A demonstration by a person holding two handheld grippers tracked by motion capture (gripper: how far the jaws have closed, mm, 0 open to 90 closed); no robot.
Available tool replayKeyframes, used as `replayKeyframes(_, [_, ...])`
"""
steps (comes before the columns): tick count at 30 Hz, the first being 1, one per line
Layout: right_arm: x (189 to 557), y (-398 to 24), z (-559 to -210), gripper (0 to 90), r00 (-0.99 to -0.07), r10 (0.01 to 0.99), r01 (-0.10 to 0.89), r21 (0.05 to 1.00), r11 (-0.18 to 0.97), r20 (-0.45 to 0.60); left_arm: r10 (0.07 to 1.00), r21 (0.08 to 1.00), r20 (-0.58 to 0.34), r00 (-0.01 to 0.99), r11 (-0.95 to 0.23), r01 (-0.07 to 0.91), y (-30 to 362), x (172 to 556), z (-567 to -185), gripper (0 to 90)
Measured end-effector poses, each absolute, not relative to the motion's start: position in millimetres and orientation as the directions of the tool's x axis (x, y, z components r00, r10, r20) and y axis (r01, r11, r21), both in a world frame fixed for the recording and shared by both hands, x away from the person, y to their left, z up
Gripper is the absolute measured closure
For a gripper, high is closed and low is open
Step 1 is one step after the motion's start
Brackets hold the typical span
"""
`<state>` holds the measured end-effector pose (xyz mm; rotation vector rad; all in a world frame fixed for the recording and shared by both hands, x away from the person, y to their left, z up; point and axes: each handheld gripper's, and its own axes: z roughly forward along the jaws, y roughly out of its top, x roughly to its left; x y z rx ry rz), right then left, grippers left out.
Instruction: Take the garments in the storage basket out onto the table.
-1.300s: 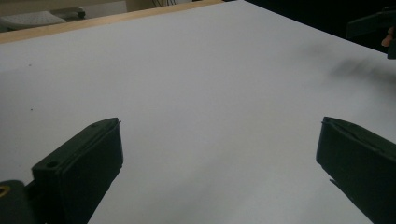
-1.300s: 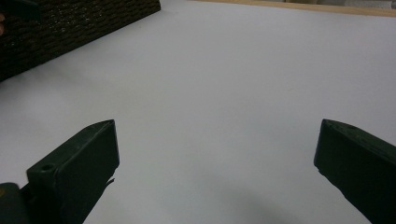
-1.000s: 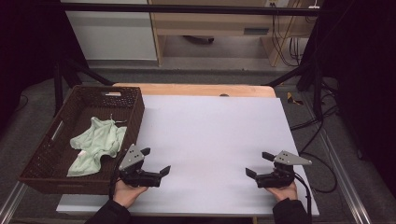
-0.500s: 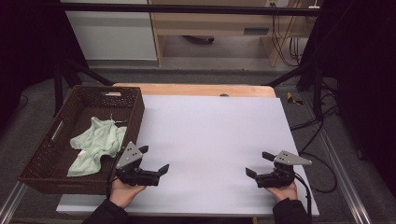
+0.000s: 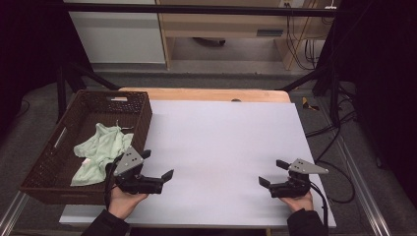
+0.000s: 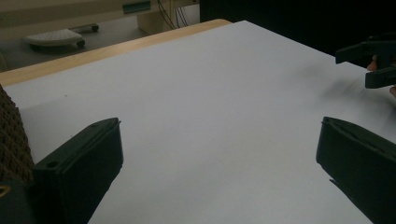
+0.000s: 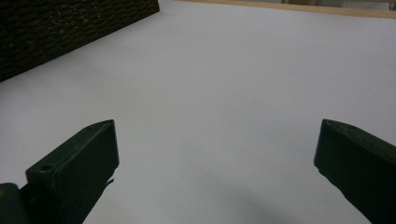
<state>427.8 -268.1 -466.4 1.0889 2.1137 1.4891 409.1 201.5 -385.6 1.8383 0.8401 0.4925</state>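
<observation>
Cloth [image 5: 101, 151] lay inside the basket [image 5: 142, 115]; left gripper [image 5: 158, 172] just beside the basket and right gripper [image 5: 272, 173] well apart from it, both jaws spread, empty.

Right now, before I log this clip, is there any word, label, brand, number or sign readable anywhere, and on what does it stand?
None can be read.
The pale label on the far wall of the brown woven basket: too small and blurred to read.
The light green cloth in that basket, the white table sheet, the left claw and the right claw, both open: no lettering visible.
</observation>
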Motion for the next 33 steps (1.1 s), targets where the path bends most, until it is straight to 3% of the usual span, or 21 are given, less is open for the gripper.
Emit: replayKeyframes(33, [428,-268,-467,0.6,-0.650,0.745,0.396,0.903,0.164,0.150,0.797,0.931,-0.048,0.602,-0.182,0.315,253,408,-351,1.0])
